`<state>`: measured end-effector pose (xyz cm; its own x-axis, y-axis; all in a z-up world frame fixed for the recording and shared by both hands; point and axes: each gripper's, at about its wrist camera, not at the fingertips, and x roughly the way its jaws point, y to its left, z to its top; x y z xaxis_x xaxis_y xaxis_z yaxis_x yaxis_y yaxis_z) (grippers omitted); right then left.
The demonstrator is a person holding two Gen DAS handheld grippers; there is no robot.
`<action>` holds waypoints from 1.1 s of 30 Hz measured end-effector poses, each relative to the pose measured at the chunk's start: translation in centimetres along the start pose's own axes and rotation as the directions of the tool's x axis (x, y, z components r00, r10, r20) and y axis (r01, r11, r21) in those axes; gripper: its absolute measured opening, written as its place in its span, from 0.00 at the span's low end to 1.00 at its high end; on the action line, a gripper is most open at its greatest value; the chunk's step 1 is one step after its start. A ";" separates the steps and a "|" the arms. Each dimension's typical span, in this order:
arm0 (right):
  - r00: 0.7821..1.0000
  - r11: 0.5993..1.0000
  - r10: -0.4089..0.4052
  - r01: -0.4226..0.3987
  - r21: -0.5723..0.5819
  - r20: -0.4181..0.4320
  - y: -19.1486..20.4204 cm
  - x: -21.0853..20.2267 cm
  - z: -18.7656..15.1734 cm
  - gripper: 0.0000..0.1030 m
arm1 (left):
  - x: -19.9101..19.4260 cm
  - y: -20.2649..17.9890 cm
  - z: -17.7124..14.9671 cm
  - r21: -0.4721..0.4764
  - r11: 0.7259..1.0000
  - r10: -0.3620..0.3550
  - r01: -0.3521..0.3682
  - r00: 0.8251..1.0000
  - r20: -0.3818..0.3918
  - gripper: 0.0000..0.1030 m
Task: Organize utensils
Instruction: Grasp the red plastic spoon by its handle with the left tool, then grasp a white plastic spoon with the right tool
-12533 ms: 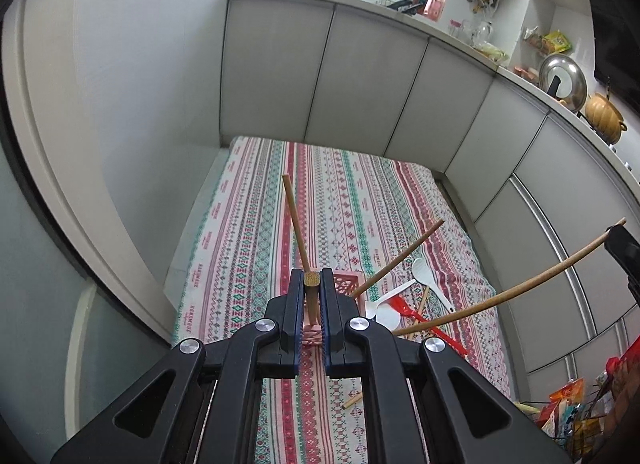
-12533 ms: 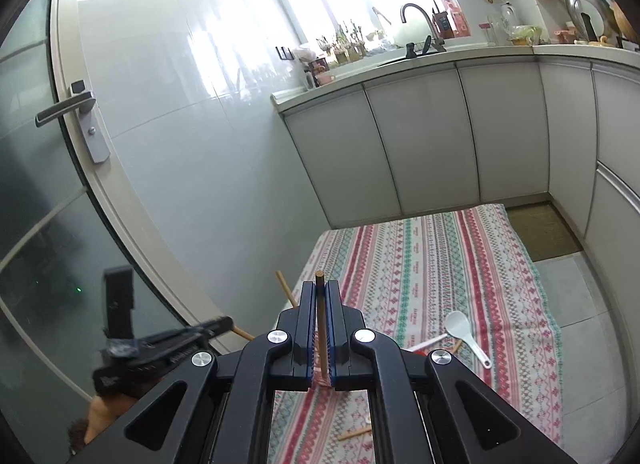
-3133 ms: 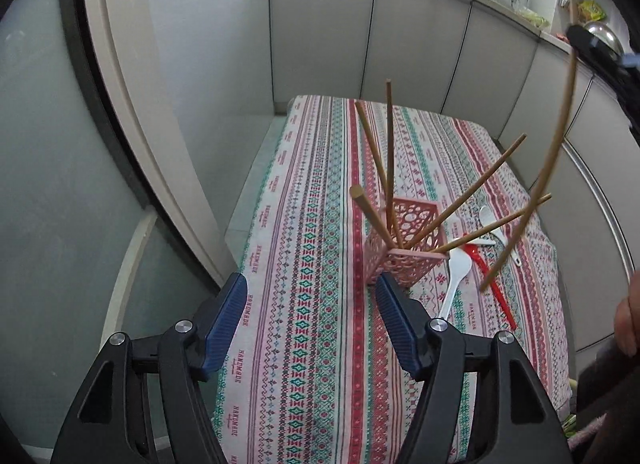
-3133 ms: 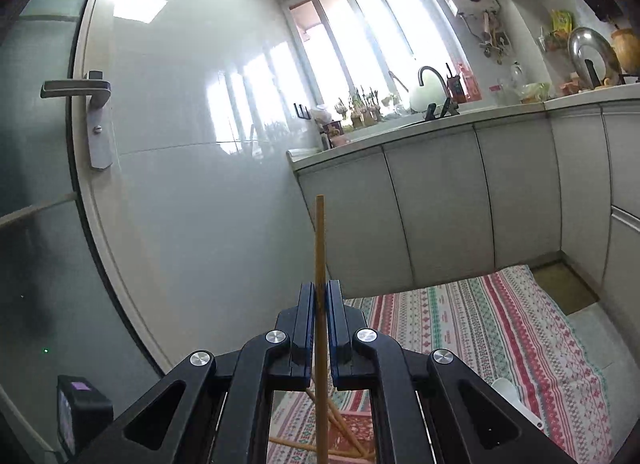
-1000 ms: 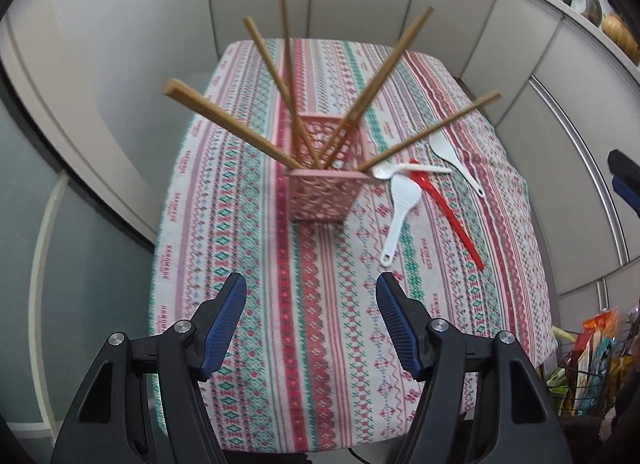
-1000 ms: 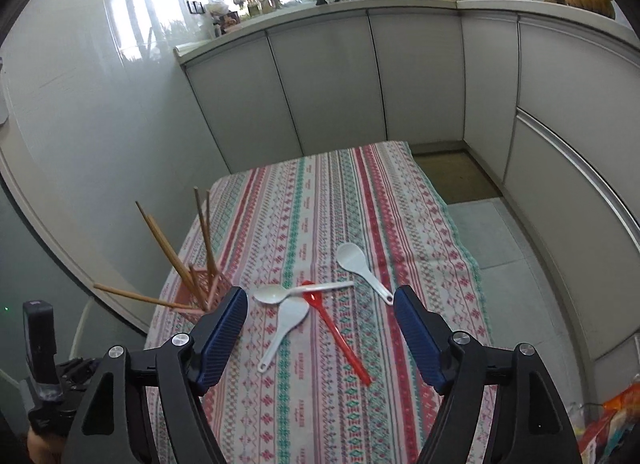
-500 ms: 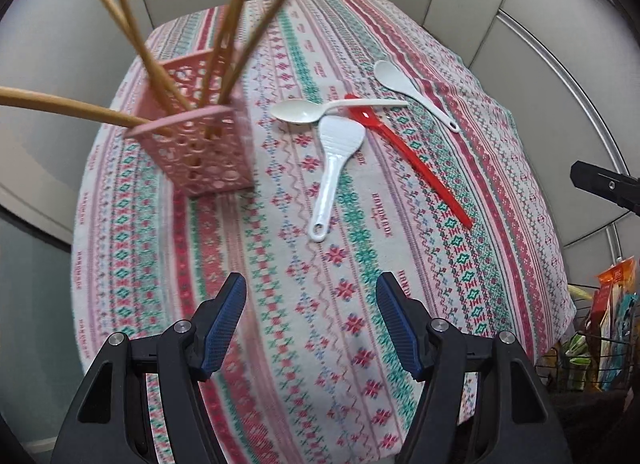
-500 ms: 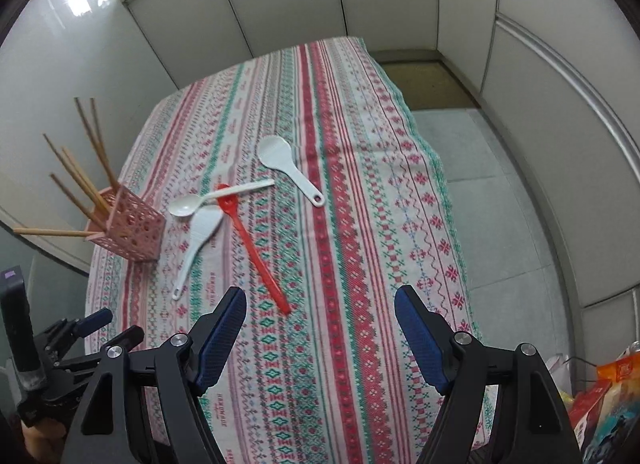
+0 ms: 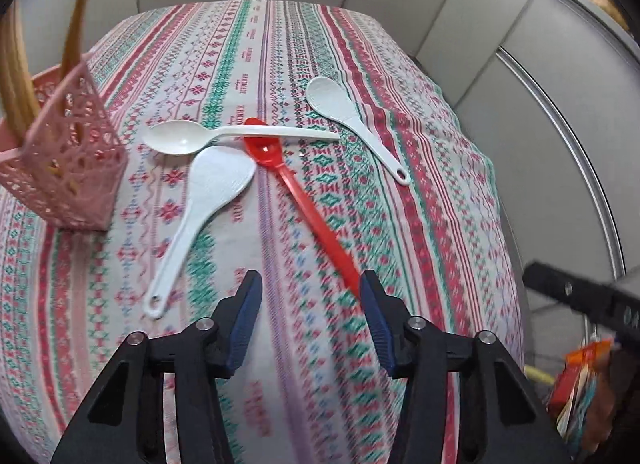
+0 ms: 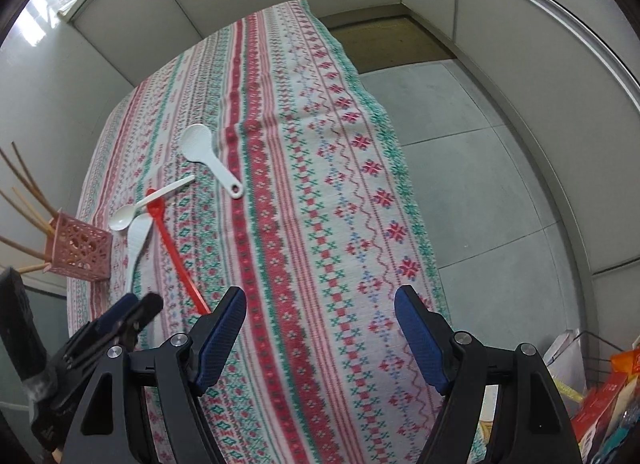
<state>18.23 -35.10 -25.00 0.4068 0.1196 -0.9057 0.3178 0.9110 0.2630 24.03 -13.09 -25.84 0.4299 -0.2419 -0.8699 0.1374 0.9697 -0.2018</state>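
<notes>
Left gripper (image 9: 310,284) hangs over the striped tablecloth (image 9: 420,200), jaws apart w/ nothing pressed between the pads; they've just been closing in. The red spoon (image 9: 304,200) lies diagonal on the cloth, its handle tip right at the gripper's right finger (image 9: 374,304); contact can't be told, frame's blurred there. Red spoon's bowl sits under the handle of a white spoon (image 9: 188,138). A white rice paddle (image 9: 208,188) lies just beside it on the left, a 2nd paddle (image 9: 340,108) further right, apart from the rest. Pink basket (image 9: 68,168) at left edge holds wooden chopsticks (image 9: 16,76), leaning out. Right gripper (image 10: 320,308) is wide open & empty, over bare cloth near the table's edge, well apart from the utensils.
</notes>
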 end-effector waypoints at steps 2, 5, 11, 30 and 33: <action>1.000 1.000 0.001 -0.001 0.015 -0.005 -0.8 0.3 0.1 0.76 | 1.3 -0.9 0.4 -0.015 0.999 0.030 -0.030 1.000 0.005 0.46; 1.000 0.999 0.005 -0.005 0.033 -0.016 -1.8 0.7 0.3 0.76 | 2.8 -1.5 1.0 -0.020 0.997 0.081 -0.081 0.997 0.011 0.44; 1.000 0.999 0.006 -0.005 0.050 -0.026 -3.0 1.4 0.7 0.76 | 3.4 -1.4 1.9 -0.028 0.992 0.128 -0.127 0.992 0.023 0.15; 0.991 0.991 0.125 -0.127 -0.049 -0.041 4.1 4.5 3.0 0.75 | -1.8 3.4 -0.8 0.144 0.989 -0.012 0.027 0.995 -0.102 0.09; 0.990 0.983 0.135 -0.140 -0.118 -0.051 6.6 4.7 2.5 0.75 | -1.9 4.2 -2.2 0.172 0.984 -0.018 0.045 0.987 -0.157 0.09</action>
<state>24.41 -29.48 -26.65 0.4015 0.2614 -0.8778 0.1546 0.9253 0.3462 21.85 -8.49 -26.01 0.2816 -0.2507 -0.9262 0.3079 0.9378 -0.1602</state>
